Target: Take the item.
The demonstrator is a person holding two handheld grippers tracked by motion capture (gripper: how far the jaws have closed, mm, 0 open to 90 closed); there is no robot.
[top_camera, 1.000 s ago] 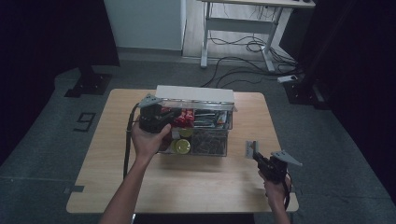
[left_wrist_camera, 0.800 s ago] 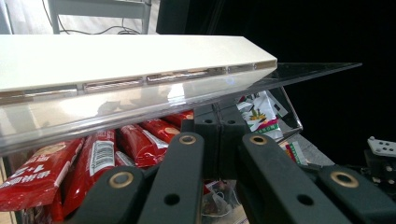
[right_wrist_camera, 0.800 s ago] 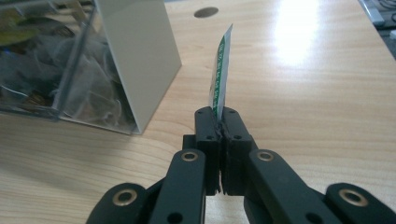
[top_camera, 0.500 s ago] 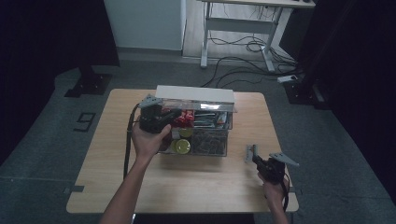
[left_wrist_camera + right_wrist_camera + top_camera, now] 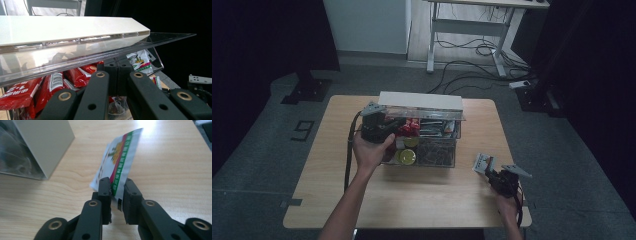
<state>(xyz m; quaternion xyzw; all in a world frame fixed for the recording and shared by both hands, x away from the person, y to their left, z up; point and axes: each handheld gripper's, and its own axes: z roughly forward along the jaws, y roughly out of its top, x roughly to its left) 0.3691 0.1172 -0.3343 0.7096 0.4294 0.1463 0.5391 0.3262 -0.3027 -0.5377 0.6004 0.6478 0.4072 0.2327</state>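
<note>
Roughly central on the tabletop (image 5: pixel 337 200): one clear bin (image 5: pixel 432 152) under a white lid (image 5: pixel 419 100), holding several red packets (image 5: pixel 52 82), one green-printed sachet (image 5: pixel 138 61), two round yellow lids (image 5: pixel 408 156). Two claws. Left claw (image 5: pixel 116 75) at the bin's left end, jaws pressed together just under the lid's clear edge; whether anything sits between them, cannot tell. Right claw (image 5: pixel 117 191) near the tabletop's right edge, jaws closed on one foil sachet (image 5: pixel 117 162) with green and red stripes, lifted off the wood. Pale wood top, grey floor, dark curtains, one white desk frame (image 5: pixel 472 25) with cables behind.
</note>
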